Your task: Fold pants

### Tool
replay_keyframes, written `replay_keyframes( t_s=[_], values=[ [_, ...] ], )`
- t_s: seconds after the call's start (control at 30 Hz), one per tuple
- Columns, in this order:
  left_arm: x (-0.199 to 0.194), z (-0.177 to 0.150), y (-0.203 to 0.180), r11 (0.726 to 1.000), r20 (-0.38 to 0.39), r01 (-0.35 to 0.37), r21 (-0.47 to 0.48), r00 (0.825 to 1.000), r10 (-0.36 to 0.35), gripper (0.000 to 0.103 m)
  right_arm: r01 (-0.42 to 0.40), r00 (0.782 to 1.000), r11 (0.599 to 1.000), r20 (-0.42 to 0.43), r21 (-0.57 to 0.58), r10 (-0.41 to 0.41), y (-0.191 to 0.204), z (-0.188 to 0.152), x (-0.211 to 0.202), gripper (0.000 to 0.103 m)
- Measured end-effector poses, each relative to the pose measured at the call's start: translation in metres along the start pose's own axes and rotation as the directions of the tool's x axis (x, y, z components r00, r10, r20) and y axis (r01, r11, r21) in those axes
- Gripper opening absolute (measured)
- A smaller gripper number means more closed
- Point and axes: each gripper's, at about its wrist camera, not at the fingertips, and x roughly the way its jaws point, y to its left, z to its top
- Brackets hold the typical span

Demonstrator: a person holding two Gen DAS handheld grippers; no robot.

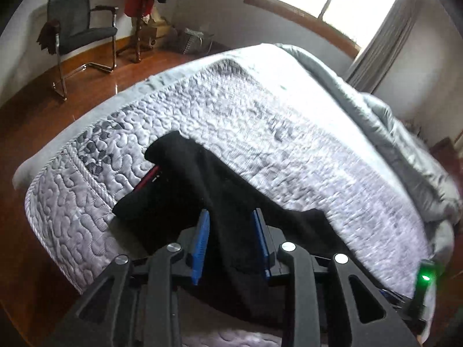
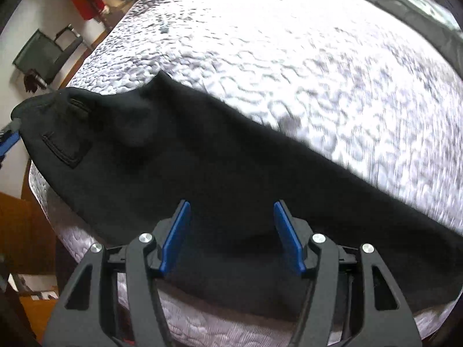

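Clearly, the black pants [image 2: 202,167] stretch across the quilted bed [image 2: 318,72], a fold pinched between the blue pads of the left hand-held gripper [image 1: 231,243], while the right hand-held gripper [image 2: 231,231] hovers above them, jaws apart.

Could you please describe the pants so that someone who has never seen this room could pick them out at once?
Find the bed with the pale quilted cover filling the room. Along its near edge lie the pants, a long dark garment with a stitched pocket at one end. They are the only black cloth on the light quilt.
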Motion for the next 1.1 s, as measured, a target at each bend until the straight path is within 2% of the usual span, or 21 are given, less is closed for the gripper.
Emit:
replay_keyframes(
  t_s=[0.1, 0.2, 0.27, 0.37, 0.47, 0.57, 0.67, 0.77, 0.9, 1.0, 1.03, 1.07, 1.1],
  values=[
    [-0.013, -0.002, -0.001, 1.000, -0.002, -0.009, 0.020, 1.000, 0.009, 0.042, 0.012, 1.000, 0.999, -0.008, -0.039, -0.012, 0.012, 0.026, 0.008, 0.060],
    [0.003, -0.003, -0.011, 0.997, -0.076, 0.016, 0.075, 0.997, -0.010, 0.053, 0.015, 0.999, 0.999, -0.032, -0.043, -0.017, 0.023, 0.038, 0.018, 0.060],
    [0.028, -0.006, -0.020, 0.990, -0.135, 0.012, 0.138, 0.991, 0.006, 0.055, 0.011, 0.999, 0.998, -0.046, -0.054, -0.013, 0.033, 0.046, 0.023, 0.060],
    [0.083, -0.013, -0.022, 0.987, -0.246, 0.019, 0.158, 0.969, 0.021, 0.055, 0.020, 0.997, 0.998, -0.076, -0.065, -0.025, 0.045, 0.043, 0.039, 0.060],
    [0.126, -0.022, -0.014, 0.984, -0.312, -0.011, 0.177, 0.948, 0.067, 0.055, 0.020, 0.991, 0.998, -0.130, -0.063, -0.028, 0.048, 0.033, 0.060, 0.060],
    [0.129, -0.023, -0.010, 0.986, -0.318, 0.005, 0.166, 0.947, 0.049, 0.055, -0.002, 0.991, 0.997, -0.131, -0.076, -0.008, 0.048, 0.038, 0.059, 0.060],
    [0.113, -0.014, -0.014, 0.988, -0.294, 0.050, 0.148, 0.956, -0.004, 0.059, -0.044, 0.997, 0.995, -0.070, -0.094, 0.037, 0.050, 0.057, 0.040, 0.060],
    [0.113, -0.005, -0.019, 0.975, -0.227, 0.007, 0.222, 0.973, 0.044, 0.066, -0.032, 0.998, 0.994, -0.050, -0.105, 0.027, 0.053, 0.084, 0.041, 0.061],
    [0.128, -0.003, -0.010, 0.980, -0.248, 0.015, 0.201, 0.968, 0.036, 0.066, -0.109, 0.990, 0.991, -0.094, -0.079, 0.101, 0.056, 0.116, 0.064, 0.061],
    [0.127, -0.009, -0.018, 0.965, -0.235, 0.001, 0.262, 0.970, 0.062, 0.067, -0.127, 0.986, 0.987, -0.119, -0.099, 0.115, 0.060, 0.130, 0.078, 0.060],
    [0.126, -0.009, -0.018, 0.964, -0.232, 0.000, 0.266, 0.971, 0.064, 0.067, -0.149, 0.981, 0.983, -0.137, -0.106, 0.134, 0.065, 0.135, 0.084, 0.054],
    [0.125, -0.008, -0.018, 0.965, -0.231, 0.000, 0.262, 0.971, 0.062, 0.067, -0.166, 0.977, 0.980, -0.151, -0.110, 0.149, 0.069, 0.136, 0.088, 0.039],
    [0.123, -0.008, -0.017, 0.969, -0.231, 0.006, 0.246, 0.972, 0.053, 0.067, -0.186, 0.971, 0.976, -0.171, -0.114, 0.165, 0.071, 0.137, 0.092, 0.031]
  ],
)
